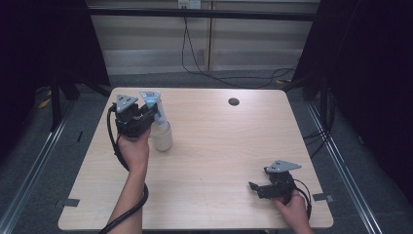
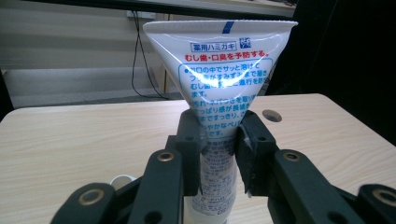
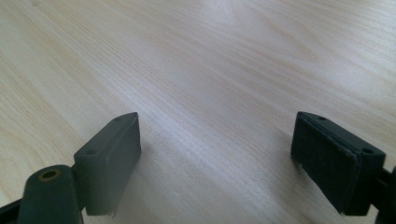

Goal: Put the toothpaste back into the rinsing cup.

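While the left tool point(image 1: 146, 116) clamps a toothpaste tube point(image 2: 224, 88) upright, crimped end up, its lower end sits in or just over a white cup point(image 1: 162, 138) directly beneath; the right tool point(image 3: 217, 158) rests open, well apart on the desk point(image 1: 219, 146).

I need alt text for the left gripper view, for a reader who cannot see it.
Two black jaws of the left gripper are shut on a white toothpaste tube that stands upright with its flat crimped end on top. Behind it lies a pale wooden table with a round hole.
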